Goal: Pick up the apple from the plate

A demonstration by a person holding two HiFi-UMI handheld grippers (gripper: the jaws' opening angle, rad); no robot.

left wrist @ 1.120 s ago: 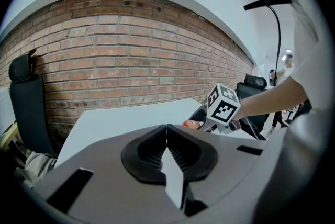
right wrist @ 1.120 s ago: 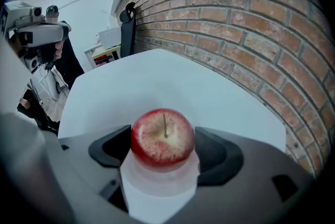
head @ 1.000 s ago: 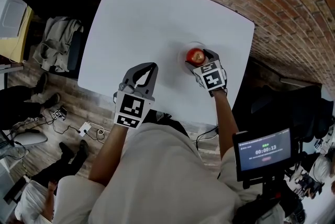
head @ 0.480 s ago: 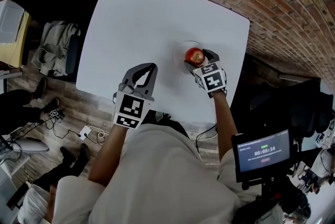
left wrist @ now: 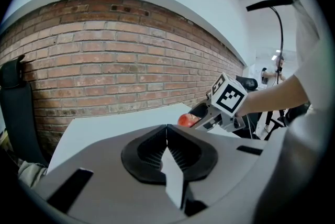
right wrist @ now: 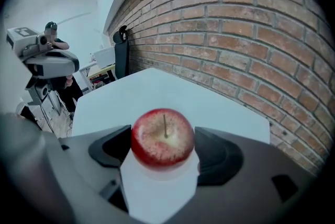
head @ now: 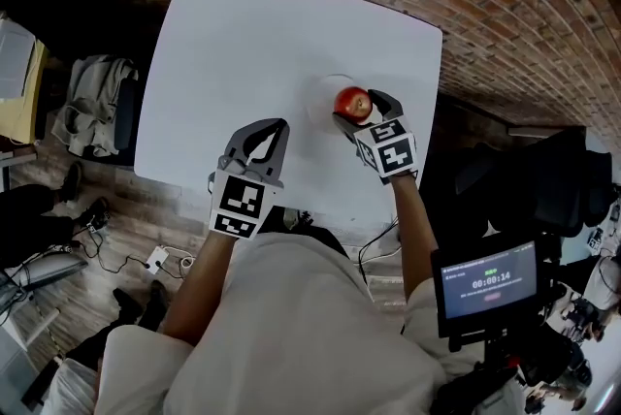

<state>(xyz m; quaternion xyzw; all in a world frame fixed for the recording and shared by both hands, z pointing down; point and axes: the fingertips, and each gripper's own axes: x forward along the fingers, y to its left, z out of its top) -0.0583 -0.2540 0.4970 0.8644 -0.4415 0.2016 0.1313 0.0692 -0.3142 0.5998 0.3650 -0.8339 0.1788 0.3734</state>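
Observation:
The red apple (head: 351, 101) (right wrist: 163, 137) sits stem up between the two jaws of my right gripper (head: 361, 108) (right wrist: 163, 145), which press on both of its sides. Under and to its left I see the faint rim of the white plate (head: 320, 98) on the white table (head: 252, 35). I cannot tell whether the apple touches the plate. My left gripper (head: 277, 126) (left wrist: 166, 133) rests low over the table's near side, jaws shut together with nothing between them. The left gripper view also shows the apple (left wrist: 187, 120) and the right gripper's marker cube (left wrist: 229, 96).
The table's right edge (head: 435, 103) runs close beside my right gripper, the near edge just behind both grippers. A chair draped with clothes (head: 97, 103) stands at the left. A small screen (head: 485, 280) is at lower right. Cables (head: 146, 258) lie on the floor.
My right gripper with the apple has shifted a little toward the plate's right side. The left gripper has stayed where it was, and the head view has drifted.

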